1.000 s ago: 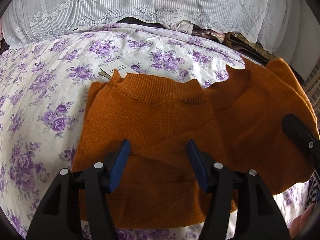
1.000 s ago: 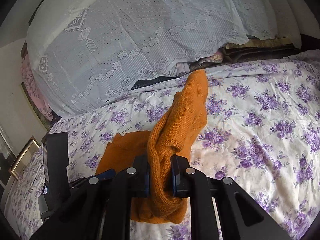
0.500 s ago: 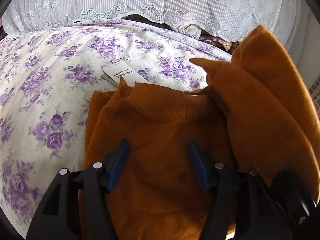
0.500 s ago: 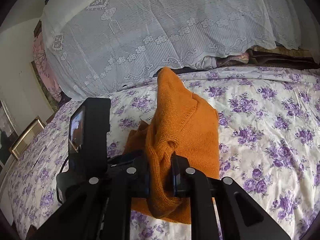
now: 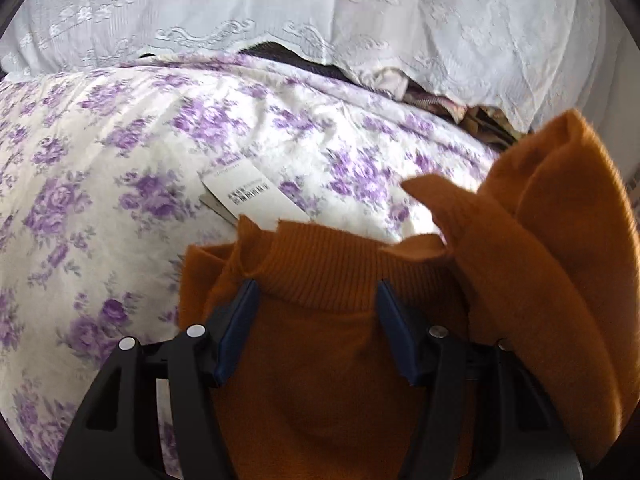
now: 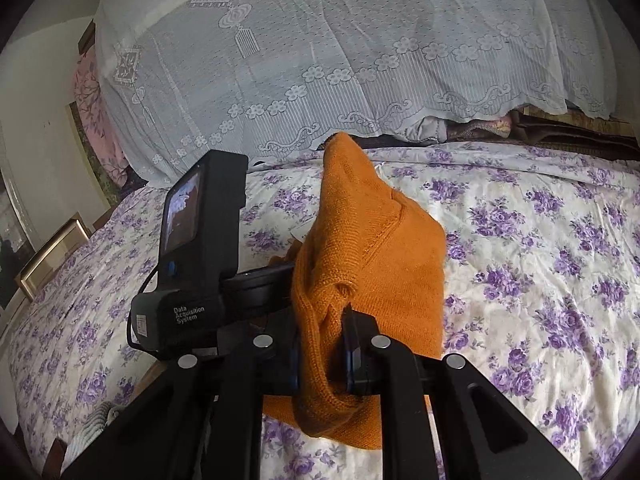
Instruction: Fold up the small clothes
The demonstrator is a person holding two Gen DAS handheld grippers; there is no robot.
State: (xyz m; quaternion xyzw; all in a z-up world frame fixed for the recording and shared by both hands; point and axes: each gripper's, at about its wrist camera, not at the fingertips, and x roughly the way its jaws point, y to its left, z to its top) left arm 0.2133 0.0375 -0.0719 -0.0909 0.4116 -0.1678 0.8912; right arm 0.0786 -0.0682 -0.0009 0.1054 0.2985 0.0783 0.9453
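Since a second ago the right hand-held gripper [image 6: 322, 350], pinching a fold of the orange sweater [image 5: 320, 344], has carried that side up and across toward the left hand-held gripper [image 5: 316, 332], whose fingers stand spread over the sweater's body just below the collar. The sweater lies on the flowered bed [image 5: 120, 168]. The lifted flap drapes loosely; released here, it could bunch crookedly or snag the left fingers.
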